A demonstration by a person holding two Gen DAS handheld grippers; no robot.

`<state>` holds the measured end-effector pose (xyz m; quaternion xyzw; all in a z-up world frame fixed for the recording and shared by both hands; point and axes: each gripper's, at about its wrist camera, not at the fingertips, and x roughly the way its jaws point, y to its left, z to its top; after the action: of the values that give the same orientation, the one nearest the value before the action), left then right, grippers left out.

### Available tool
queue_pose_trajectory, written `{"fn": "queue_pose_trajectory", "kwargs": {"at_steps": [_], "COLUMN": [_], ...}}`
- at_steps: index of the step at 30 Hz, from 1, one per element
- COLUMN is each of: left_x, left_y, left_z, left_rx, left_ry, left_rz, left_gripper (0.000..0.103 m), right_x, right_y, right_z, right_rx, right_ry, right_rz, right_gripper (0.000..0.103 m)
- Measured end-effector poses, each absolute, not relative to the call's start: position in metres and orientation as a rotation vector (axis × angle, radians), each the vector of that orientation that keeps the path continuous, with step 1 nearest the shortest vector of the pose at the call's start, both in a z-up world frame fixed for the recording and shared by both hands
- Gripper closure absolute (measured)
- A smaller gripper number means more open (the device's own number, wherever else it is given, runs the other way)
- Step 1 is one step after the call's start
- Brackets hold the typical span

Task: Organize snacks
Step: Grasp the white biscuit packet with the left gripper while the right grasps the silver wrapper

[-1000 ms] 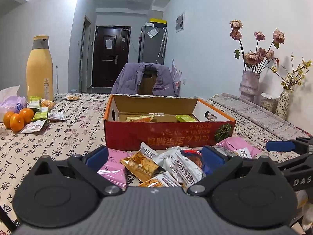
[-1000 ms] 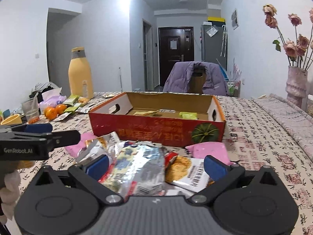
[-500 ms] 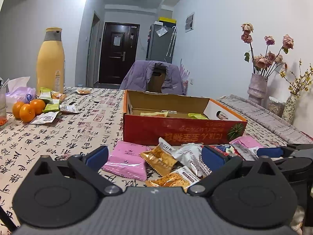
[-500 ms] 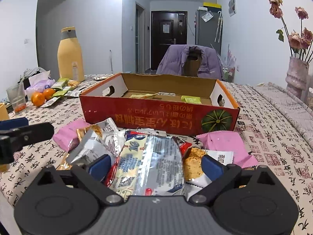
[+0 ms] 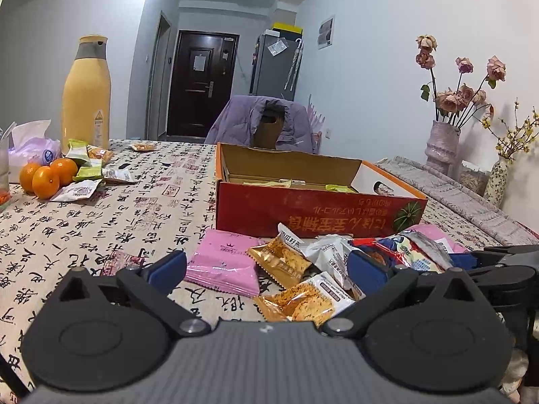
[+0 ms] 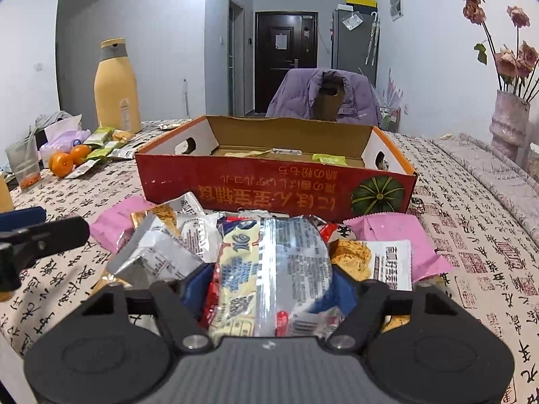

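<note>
The right claw [image 6: 274, 289] is closing around a big silver and yellow snack bag [image 6: 273, 269] atop the snack pile [image 6: 188, 235], in front of the red box [image 6: 276, 188] on the table [image 6: 471, 219]; the bag hides its blue pads, which stood wide apart a second ago. The left claw [image 5: 266, 269] stays open over the pink packet [image 5: 222, 266] and orange packet [image 5: 279, 259], touching neither.
</note>
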<state>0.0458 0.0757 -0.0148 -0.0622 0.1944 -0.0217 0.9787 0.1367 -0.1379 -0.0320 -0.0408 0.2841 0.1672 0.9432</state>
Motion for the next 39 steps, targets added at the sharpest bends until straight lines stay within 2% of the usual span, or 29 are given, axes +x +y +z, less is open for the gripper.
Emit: {"fn": "queue_pose_trajectory", "kwargs": {"at_steps": [1, 5, 14, 27, 31, 39], "left_x": [0.046, 0.044, 0.047, 0.062, 0.067, 0.081], "left_y": [0.075, 0.072, 0.049, -0.005, -0.017, -0.026], "left_z": [-0.015, -0.013, -0.011, -0.022, -0.025, -0.033], "left_rx": [-0.125, -0.123, -0.106, -0.012, 0.016, 0.026], "left_ry": [0.391, 0.388, 0.405, 0.456, 0.465, 0.510], "left_rz": [-0.044, -0.049, -0.082, -0.108, -0.093, -0.082], "left_gripper": [0.000, 0.000, 0.000, 0.001, 0.007, 0.033], "right_x": [0.136, 0.130, 0.119, 0.115, 0.113, 0.111], "right_y": [-0.139, -0.146, -0.180, -0.223, -0.225, -0.229], "right_z": [-0.031, -0.026, -0.010, -0.018, -0.022, -0.025], "right_rx": [-0.078, -0.062, 0.006, 0.060, 0.062, 0.069], "right_ry": [0.574, 0.535, 0.435, 0.421, 0.420, 0.424], "right_rz": [0.349, 0.349, 0.322, 0.277, 0.291, 0.302], "right_gripper": [0.041, 0.045, 0.045, 0.045, 0.045, 0.045]}}
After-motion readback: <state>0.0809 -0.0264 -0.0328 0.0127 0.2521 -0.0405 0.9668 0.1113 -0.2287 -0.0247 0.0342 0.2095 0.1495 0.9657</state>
